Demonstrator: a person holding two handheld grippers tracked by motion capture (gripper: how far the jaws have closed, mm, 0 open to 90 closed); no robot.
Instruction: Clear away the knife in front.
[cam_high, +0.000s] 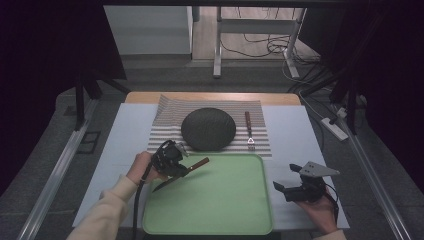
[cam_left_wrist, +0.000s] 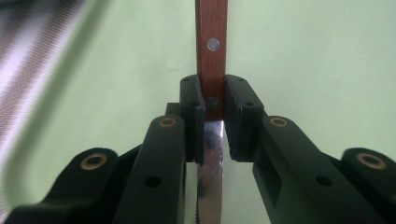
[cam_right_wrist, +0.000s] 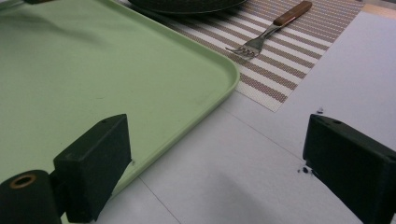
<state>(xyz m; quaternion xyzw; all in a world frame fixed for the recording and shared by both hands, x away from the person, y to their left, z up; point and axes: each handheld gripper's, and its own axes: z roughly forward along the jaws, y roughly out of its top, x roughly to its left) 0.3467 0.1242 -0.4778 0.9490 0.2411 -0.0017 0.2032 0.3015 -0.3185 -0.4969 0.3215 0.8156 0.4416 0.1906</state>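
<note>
over the green tray (cam_high: 220, 210), our left gripper (cam_left_wrist: 214, 109) clamps a knife (cam_high: 182, 172) where wooden handle meets blade, jaws pressed to both flat sides so it cannot roll. in the high view the knife hangs above the tray's near-left part, handle aimed toward the dark plate (cam_high: 208, 128), blade toward the person's sleeve.

we judge the grip was chosen near the balance point, to carry the knife level and lay it down without tipping.

our right gripper (cam_high: 295, 182) waits off the tray's right rim on the pale table cover (cam_high: 295, 135), jaws wide apart, nothing between them; it seems parked there to stay out of the left's path.

a fork (cam_right_wrist: 273, 30) lies on the striped mat (cam_right_wrist: 299, 60) just right of the plate, apart from it.

room is generous: the tray floor is bare, so the knife can go down anywhere. the raised rim, and the plate edge overlapping the tray's far side, are the edges to mind.
</note>
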